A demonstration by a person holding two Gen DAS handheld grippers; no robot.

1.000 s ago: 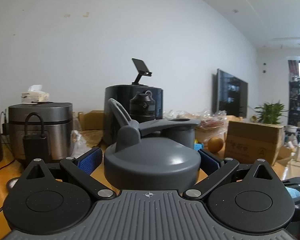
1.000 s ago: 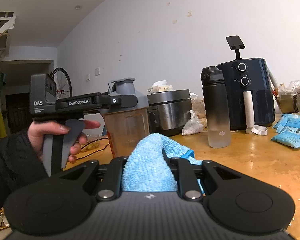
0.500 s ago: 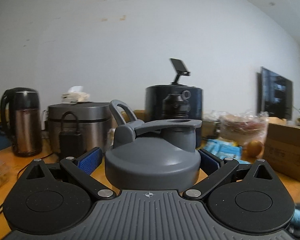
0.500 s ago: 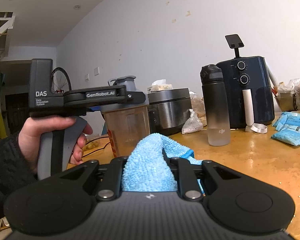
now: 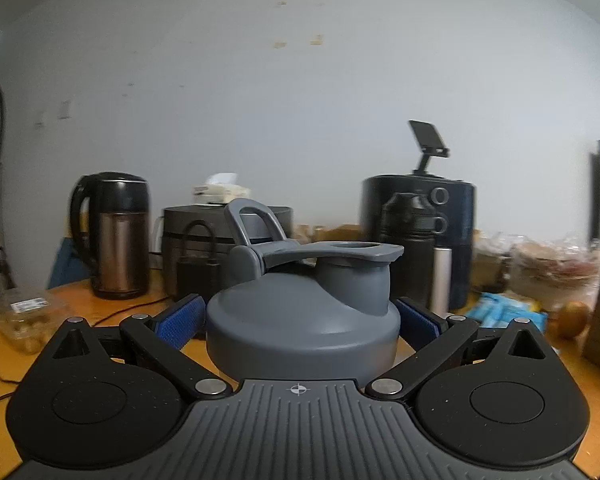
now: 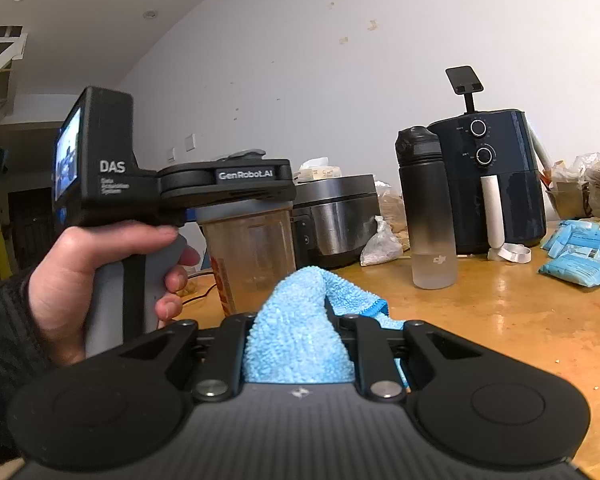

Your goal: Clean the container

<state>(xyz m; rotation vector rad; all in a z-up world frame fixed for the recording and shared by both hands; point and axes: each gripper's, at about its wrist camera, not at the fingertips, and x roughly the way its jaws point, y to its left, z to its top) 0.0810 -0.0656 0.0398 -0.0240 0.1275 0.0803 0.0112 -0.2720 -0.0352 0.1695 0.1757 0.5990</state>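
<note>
A shaker bottle with a grey lid (image 5: 300, 320) and a cloudy clear body (image 6: 252, 256) stands upright on the wooden table. My left gripper (image 5: 300, 316) is shut on it just under the lid, blue pads (image 5: 180, 316) against both sides. It shows from the side in the right wrist view (image 6: 228, 184), held by a hand. My right gripper (image 6: 300, 336) is shut on a light blue cloth (image 6: 300, 332), a little in front of the bottle and apart from it.
Along the wall stand a black kettle (image 5: 116, 232), a steel rice cooker (image 6: 336, 216), a dark water bottle (image 6: 428, 216) and a black air fryer (image 6: 496, 176). Blue packets (image 6: 580, 252) lie at the right. A cable (image 5: 4, 380) runs at the left.
The left gripper has swung to the left with the shaker bottle, turning it; the kettle has come into its view. The right gripper and cloth have stayed still.
</note>
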